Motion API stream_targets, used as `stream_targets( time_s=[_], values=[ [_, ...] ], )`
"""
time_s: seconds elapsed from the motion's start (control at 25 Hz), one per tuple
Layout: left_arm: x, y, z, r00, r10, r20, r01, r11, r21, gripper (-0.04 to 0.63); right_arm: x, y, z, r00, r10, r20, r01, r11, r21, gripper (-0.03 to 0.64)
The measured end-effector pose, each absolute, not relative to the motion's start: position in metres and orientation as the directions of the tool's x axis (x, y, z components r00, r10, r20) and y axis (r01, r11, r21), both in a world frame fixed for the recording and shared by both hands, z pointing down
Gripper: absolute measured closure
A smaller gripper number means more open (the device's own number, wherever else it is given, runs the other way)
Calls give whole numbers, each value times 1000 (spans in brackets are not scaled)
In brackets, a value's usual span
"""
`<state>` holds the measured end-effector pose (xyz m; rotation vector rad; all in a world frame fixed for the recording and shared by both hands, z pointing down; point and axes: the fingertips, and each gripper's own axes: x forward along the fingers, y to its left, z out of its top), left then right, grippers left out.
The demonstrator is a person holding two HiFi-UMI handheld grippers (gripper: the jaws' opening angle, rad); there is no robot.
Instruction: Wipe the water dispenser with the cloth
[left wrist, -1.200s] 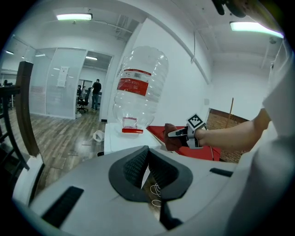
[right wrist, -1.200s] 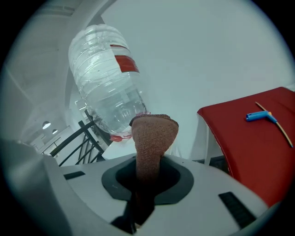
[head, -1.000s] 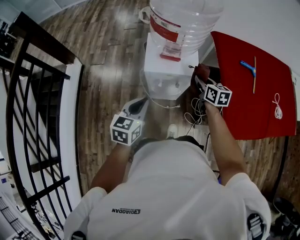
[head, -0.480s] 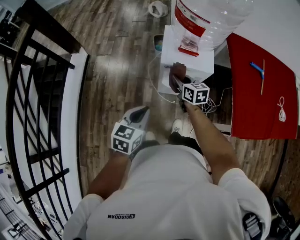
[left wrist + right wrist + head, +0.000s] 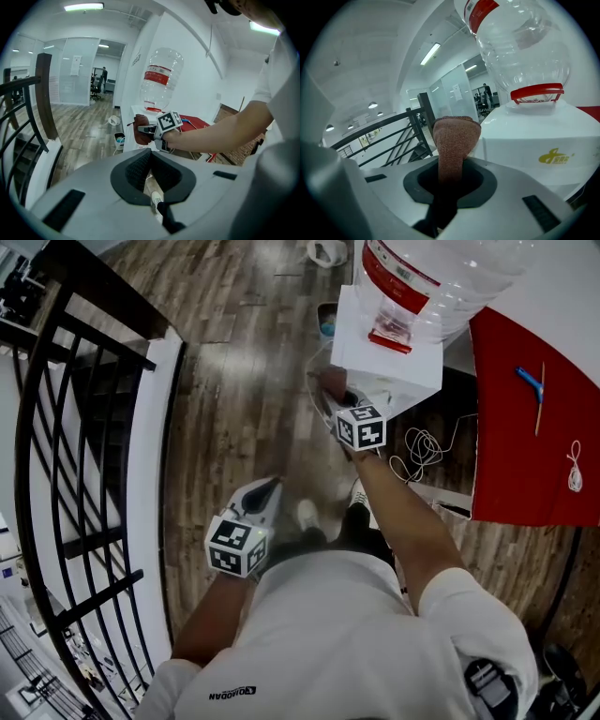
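Rust-brown knitted cloth (image 5: 456, 136) stands pinched between the jaws of the right tool (image 5: 451, 165), its folded top rising above them. In the right gripper view it sits at the 9 o'clock edge of the water dispenser (image 5: 534, 140), in front of the white top corner; whether it presses on the surface I cannot tell. A clear bottle (image 5: 520, 47) with a red collar stands upside down on the dispenser, at 1 o'clock in that view.

In the head view the right tool (image 5: 334, 405) reaches out at the person's 12 o'clock, and the cloth (image 5: 329, 382) lies at the 7 o'clock corner of the water dispenser (image 5: 394, 352).

Well apart from the dispenser, the left tool (image 5: 269, 487) hangs low at the person's 10 o'clock over the wood floor (image 5: 234, 381). In the left gripper view the left tool (image 5: 150, 153) has its jaws pressed together at the tips with nothing between them; only floor and a white shoe (image 5: 156, 198) show past the pads.

At the dispenser's 3 o'clock lies a red bench (image 5: 525, 456), carrying a blue-handled implement (image 5: 530, 381) and a looped white cord (image 5: 574, 468). A coil of cable (image 5: 422, 448) lies on the floor at the dispenser's 5 o'clock. A black railing (image 5: 84, 427) runs along at 9 o'clock.
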<state>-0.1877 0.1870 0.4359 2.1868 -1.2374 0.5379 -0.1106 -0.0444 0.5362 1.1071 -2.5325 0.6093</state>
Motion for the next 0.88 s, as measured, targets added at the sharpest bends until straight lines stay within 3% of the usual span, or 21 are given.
stream_targets(
  time_s=[0.48, 0.88],
  values=[
    [-166, 187, 441, 542, -588, 600, -832, -476, 285, 606, -52, -47, 542, -570, -705, 422, -819, 525, -231, 561],
    [-139, 177, 442, 584, -556, 592, -796, -535, 283, 606, 40, -43, 547, -447, -781, 437, -894, 410, -181, 561]
  ],
)
